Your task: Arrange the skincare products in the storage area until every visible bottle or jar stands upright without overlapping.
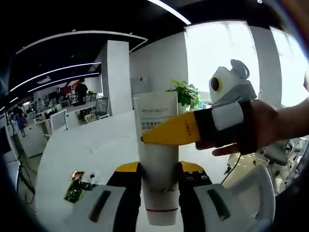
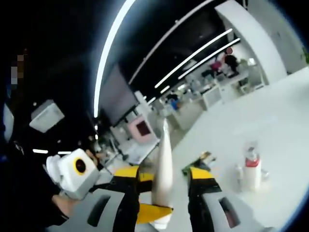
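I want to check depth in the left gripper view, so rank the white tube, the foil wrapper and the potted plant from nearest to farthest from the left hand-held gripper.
1. White tube: clamped between the left hand-held gripper's jaws.
2. Foil wrapper: on the white table, left of the jaws.
3. Potted plant: behind the tube, at the table's far side.

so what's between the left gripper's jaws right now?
In the left gripper view, the white tube stands cap-down between the left gripper's jaws, clamped. The right gripper's yellow jaw crosses in front of it.
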Motion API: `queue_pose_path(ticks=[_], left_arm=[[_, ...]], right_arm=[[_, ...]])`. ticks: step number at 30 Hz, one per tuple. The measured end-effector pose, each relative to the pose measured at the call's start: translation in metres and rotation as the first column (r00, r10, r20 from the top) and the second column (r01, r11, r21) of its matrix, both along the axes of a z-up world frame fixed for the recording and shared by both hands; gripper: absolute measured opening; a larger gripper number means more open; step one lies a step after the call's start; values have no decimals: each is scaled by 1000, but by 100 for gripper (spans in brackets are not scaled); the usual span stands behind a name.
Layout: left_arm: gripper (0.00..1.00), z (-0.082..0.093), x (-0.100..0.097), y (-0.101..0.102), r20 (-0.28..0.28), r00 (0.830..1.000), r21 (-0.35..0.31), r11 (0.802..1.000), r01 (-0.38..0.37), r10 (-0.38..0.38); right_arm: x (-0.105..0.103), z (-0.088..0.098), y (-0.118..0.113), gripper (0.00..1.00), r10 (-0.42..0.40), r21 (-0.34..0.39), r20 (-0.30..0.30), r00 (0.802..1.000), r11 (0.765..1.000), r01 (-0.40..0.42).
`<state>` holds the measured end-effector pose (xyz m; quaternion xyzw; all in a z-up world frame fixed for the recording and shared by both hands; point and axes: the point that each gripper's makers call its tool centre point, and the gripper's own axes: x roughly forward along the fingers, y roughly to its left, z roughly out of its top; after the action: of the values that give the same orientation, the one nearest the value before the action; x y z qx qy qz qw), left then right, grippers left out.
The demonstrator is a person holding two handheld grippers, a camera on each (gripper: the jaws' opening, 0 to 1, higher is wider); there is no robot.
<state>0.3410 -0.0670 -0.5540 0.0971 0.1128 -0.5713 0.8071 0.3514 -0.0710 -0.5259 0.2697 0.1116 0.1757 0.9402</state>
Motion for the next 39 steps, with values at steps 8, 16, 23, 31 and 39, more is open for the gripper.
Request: queue_pose_path(ticks=[8,16,23,31,39], left_arm=[[32,-7,9,1,-36,999,-17,999,-30,30],[34,-6,9,6,-36,999,-39,999,-27,26],[36,-5,12,9,-21,1000,-48,999,-1,0],[52,-15,0,17,-53,996,-18,997,76,-77],[63,19,-9,38,-213,934,-199,949,245,-286]], right_arm=[[8,-11,-1,9,-36,-91,-45,998,995,32],[7,-9,2,4,29,-128,-27,999,991,-32],[9,-7,6,3,55,-118,-18,998,991,-57],[7,0,9,2,129,-158,26,991,980,-123],[-18,-3,29,3,341,-268,33,939,908,-320]])
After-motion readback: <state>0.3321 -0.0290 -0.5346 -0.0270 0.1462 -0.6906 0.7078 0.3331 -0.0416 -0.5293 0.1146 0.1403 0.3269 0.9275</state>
